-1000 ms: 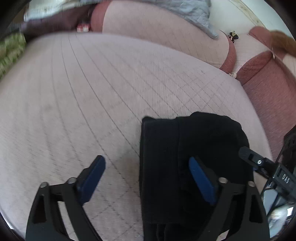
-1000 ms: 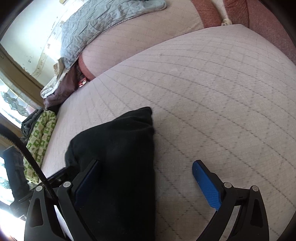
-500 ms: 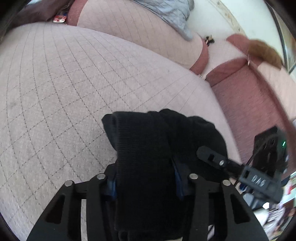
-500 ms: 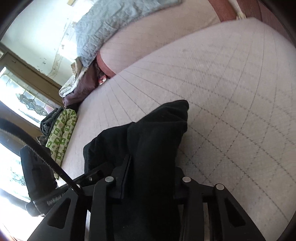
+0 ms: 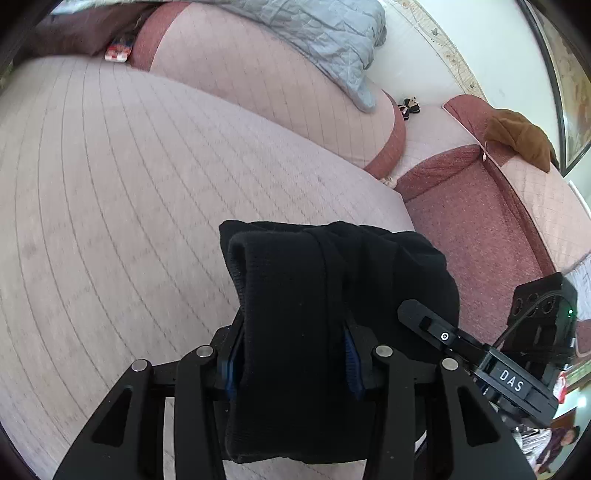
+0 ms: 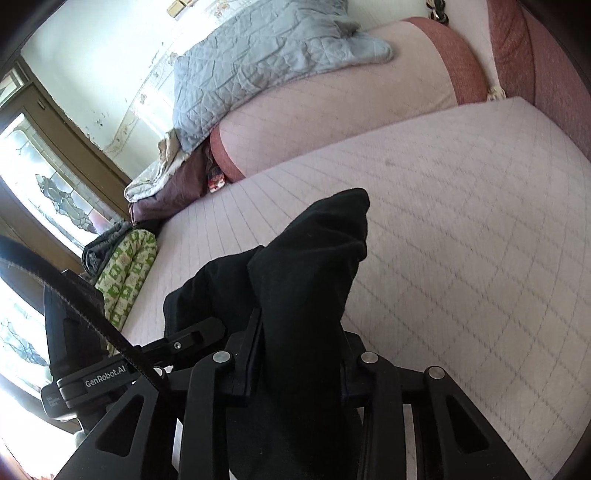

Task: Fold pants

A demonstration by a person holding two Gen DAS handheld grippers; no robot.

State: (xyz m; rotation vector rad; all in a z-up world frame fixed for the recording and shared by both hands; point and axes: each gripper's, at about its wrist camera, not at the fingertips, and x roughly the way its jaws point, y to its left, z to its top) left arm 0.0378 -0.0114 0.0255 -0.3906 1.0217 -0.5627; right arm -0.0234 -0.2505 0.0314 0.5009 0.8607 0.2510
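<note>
The black pants (image 5: 332,280) are folded into a thick bundle over the pink quilted mattress (image 5: 129,184). My left gripper (image 5: 291,350) is shut on the bundle's left end, its blue pads pressed into the cloth. My right gripper (image 6: 295,354) is shut on the other end of the pants (image 6: 314,266), which bulge up between its fingers. Each gripper shows in the other's view: the right one in the left wrist view (image 5: 480,354), the left one in the right wrist view (image 6: 110,369). The bundle looks lifted off the mattress.
A pink bolster cushion (image 5: 280,85) with a grey quilted blanket (image 5: 314,33) lies at the far side. A red-brown sofa (image 5: 480,229) borders the mattress's right edge. Green patterned bedding (image 6: 125,273) and a window (image 6: 48,192) lie at the left.
Both grippers, open around the bundle a second ago, closed on the pants. They have since raised the bundle and moved it a little over the mattress.
</note>
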